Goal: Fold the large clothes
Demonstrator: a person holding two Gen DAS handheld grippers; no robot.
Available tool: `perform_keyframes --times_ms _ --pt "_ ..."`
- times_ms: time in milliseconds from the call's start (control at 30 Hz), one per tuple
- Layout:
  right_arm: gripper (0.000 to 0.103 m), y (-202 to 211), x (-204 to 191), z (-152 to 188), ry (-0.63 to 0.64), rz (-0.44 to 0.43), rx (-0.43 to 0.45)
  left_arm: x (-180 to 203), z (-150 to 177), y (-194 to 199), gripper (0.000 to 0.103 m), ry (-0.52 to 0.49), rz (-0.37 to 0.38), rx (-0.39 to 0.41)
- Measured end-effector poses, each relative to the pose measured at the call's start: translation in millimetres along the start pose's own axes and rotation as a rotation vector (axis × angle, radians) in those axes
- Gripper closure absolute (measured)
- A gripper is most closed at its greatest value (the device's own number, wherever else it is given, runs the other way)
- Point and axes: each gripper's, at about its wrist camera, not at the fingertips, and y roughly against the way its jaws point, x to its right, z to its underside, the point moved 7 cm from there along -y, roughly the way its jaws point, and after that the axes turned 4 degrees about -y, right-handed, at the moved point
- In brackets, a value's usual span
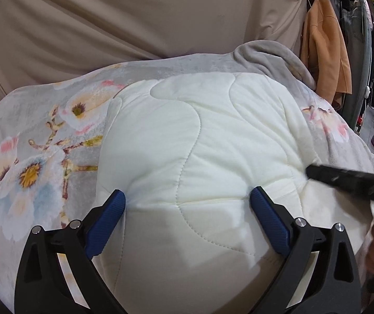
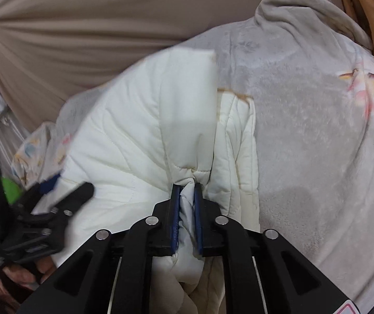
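A thick quilt lies partly folded, its white quilted lining (image 1: 187, 141) on top and its grey flowered plush side (image 1: 38, 157) spread under and around it. My left gripper (image 1: 188, 201) is wide open, its blue pads pressing down on the white lining. My right gripper (image 2: 187, 191) is shut on a bunched fold of the white lining (image 2: 145, 120), with the grey plush side (image 2: 304, 130) to its right. The left gripper (image 2: 64, 185) shows at the left of the right wrist view. One right finger (image 1: 349, 180) shows at the right edge of the left wrist view.
A beige sheet (image 1: 134, 21) covers the surface behind the quilt. An orange garment (image 1: 322, 52) hangs at the right with more hanging clothes (image 1: 356, 7) beyond it. A green patch (image 2: 10, 188) shows at the far left of the right wrist view.
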Motion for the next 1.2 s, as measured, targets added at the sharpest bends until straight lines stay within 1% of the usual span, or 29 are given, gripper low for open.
perform_keyframes --times_ms 67,100,133,167,233,267,300,367,500,567,633,733,800,833,900,933,1000,1033,1100,1133,1167,1200 --pt "0.086 23.3 2.6 -11.1 -0.028 -0.024 0.061 -1.7 -0.7 0.2 0.008 0.01 0.001 -0.003" --pt "0.082 30.1 6.6 -14.7 -0.038 -0.019 0.074 -2.0 -1.0 0.3 0.008 0.011 0.0 -0.003" --pt "0.073 32.2 11.5 -16.8 -0.045 -0.009 0.074 -2.5 -1.0 0.3 0.008 0.01 0.001 -0.003" --pt "0.07 27.9 17.8 -17.2 -0.054 0.018 0.054 -2.8 -1.2 0.5 0.008 0.011 -0.001 -0.003" --pt "0.068 11.9 30.3 -11.4 -0.072 0.067 -0.011 -3.3 -1.8 0.8 0.008 0.012 0.0 -0.005" --pt "0.068 -1.6 31.8 -3.9 -0.089 0.056 -0.064 -3.1 -1.8 0.8 0.008 0.012 0.0 -0.005" --pt "0.066 -9.7 33.2 0.7 -0.111 0.036 -0.088 -3.4 -1.7 1.1 0.008 0.012 -0.002 -0.006" --pt "0.064 -13.9 32.1 3.5 -0.12 0.025 -0.092 -4.2 -1.7 1.6 0.008 0.013 -0.002 -0.007" --pt "0.062 -13.3 28.3 0.2 -0.098 0.046 -0.094 -5.2 -2.6 0.9 0.008 0.029 0.001 -0.012" --pt "0.058 -18.2 33.7 -1.9 -0.102 0.058 -0.1 -5.2 -2.8 1.0 0.008 0.032 0.001 -0.012" --pt "0.048 -23.0 43.6 -3.5 -0.114 0.082 -0.098 -5.2 -3.0 1.3 0.008 0.032 0.006 -0.011" --pt "0.047 -30.0 48.3 1.5 -0.156 0.023 -0.131 -5.9 -2.5 1.9 0.007 0.045 0.016 -0.01" --pt "0.049 -26.7 43.6 1.4 -0.136 0.03 -0.121 -5.9 -3.1 4.4 0.007 0.056 0.029 -0.006" --pt "0.054 -22.5 41.9 -0.2 -0.13 0.042 -0.104 -7.7 -3.8 7.5 0.007 0.069 0.043 -0.002" --pt "0.056 -2.9 35.6 -7.1 -0.125 0.055 -0.024 -12.2 -5.1 12.5 0.008 0.09 0.064 0.001" --pt "0.056 8.5 27.9 -10.9 -0.105 0.043 0.011 -15.0 -5.3 15.2 0.009 0.101 0.072 -0.002" --pt "0.056 26.3 8.0 -16.7 -0.065 -0.016 0.049 -21.1 -5.1 22.8 0.009 0.125 0.094 0.001" --pt "0.056 32.5 -3.7 -17.2 -0.036 -0.048 0.052 -23.3 -5.6 27.6 0.009 0.136 0.104 0.008" --pt "0.055 30.9 -18.8 -13.4 0.014 -0.071 0.022 -26.5 -8.1 39.5 0.009 0.149 0.116 0.032" --pt "0.059 24.9 -25.0 -8.5 0.036 -0.074 -0.006 -27.8 -10.2 45.4 0.009 0.151 0.117 0.047" --pt "0.071 15.1 -29.7 -1.3 0.06 -0.069 -0.045 -28.3 -12.9 52.5 0.009 0.149 0.113 0.064" --pt "0.092 8.9 -32.0 4.0 0.066 -0.061 -0.061 -28.7 -14.9 57.9 0.009 0.146 0.111 0.075"
